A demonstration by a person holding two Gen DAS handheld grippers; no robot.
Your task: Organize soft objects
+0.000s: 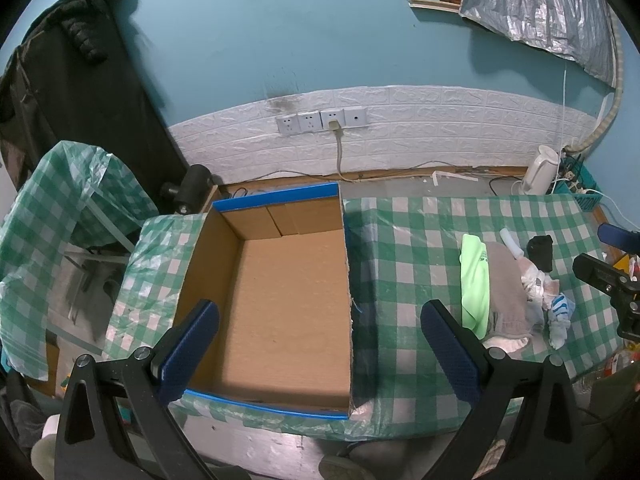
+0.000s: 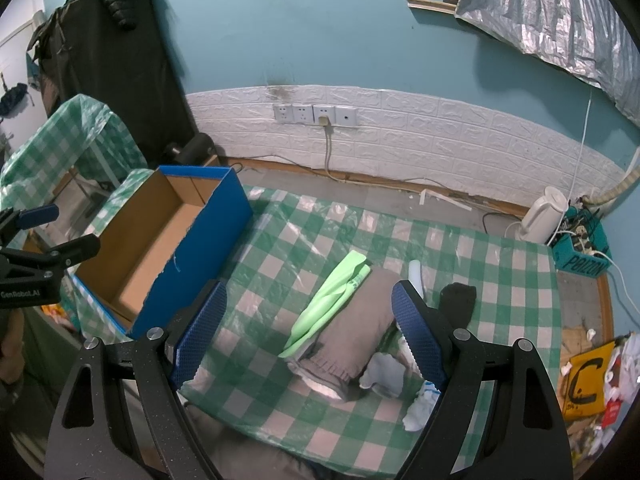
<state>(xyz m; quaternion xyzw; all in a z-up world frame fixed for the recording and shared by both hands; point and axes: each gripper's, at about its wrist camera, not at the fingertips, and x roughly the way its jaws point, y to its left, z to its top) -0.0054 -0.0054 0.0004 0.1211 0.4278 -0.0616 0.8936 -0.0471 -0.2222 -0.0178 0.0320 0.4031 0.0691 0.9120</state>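
Note:
An open cardboard box with blue outer walls sits on the left of the checked table; it also shows in the right wrist view and looks bare inside. A pile of soft things lies to its right: a light green cloth, a grey-brown cloth, a white and blue sock and a black sock. My left gripper is open and empty above the box's front. My right gripper is open and empty above the pile.
The green-checked tablecloth covers the table. A white kettle and a blue basket of cables stand at the far right. A white tube lies by the pile. A covered chair stands left of the table.

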